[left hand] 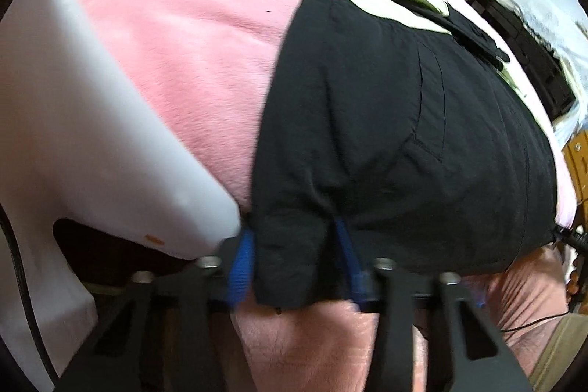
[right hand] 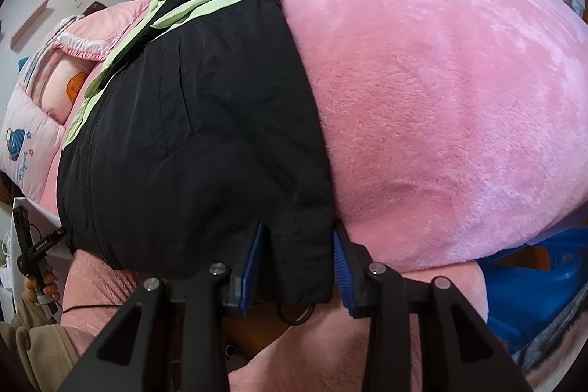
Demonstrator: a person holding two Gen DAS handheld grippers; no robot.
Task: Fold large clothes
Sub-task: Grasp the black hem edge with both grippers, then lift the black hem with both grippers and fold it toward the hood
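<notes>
Jacket point(left hand: 386, 120) lay flat on the pink bed point(left hand: 191, 61), looked soft, light and kinda slippery, so hem corners seemed the spot, left claw point(left hand: 294, 267) and right claw point(right hand: 297, 267) both pinching there.

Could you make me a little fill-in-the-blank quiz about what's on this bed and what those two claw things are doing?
1. The black jacket lies on a fluffy blanket coloured ____.
2. The jacket's upper part, farthest from the grippers, is pale ____.
3. The left gripper and right gripper each have the jacket's near ____ between their fingers.
4. The finger pads are coloured ____.

Missing words: pink; green; hem; blue
</notes>
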